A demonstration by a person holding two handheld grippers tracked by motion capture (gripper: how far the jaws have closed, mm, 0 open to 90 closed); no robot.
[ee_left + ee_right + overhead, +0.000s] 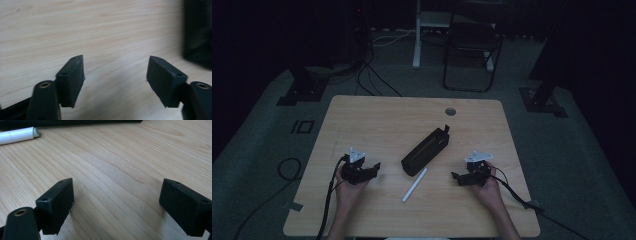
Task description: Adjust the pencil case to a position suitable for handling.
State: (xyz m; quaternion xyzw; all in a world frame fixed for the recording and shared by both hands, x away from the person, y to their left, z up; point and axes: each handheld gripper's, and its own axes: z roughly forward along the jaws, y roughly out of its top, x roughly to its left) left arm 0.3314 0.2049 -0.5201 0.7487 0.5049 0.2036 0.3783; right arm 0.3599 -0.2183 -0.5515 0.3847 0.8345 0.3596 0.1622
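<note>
A black zipped pouch [426,150] lies diagonally at the middle of the wooden table [377,120]. A white pen [414,184] lies just in front of it. My left gripper [376,167] rests low on the table to the left of the pouch, pointing toward it, jaws open and empty. My right gripper [455,176] sits to the right of the pen, pointing left, also open with nothing between its jaws. In the left gripper view my left gripper [115,75] has the pouch's dark edge [197,32] at far right. In the right gripper view my right gripper [117,202] faces the pen's end [17,135] and the pouch [75,122].
A round cable hole [450,111] sits near the table's far edge. Beyond the table stand a black folding chair [472,50], a white desk leg [417,35] and dark stand bases [302,87] on grey carpet. Cables trail from both grippers off the near edge.
</note>
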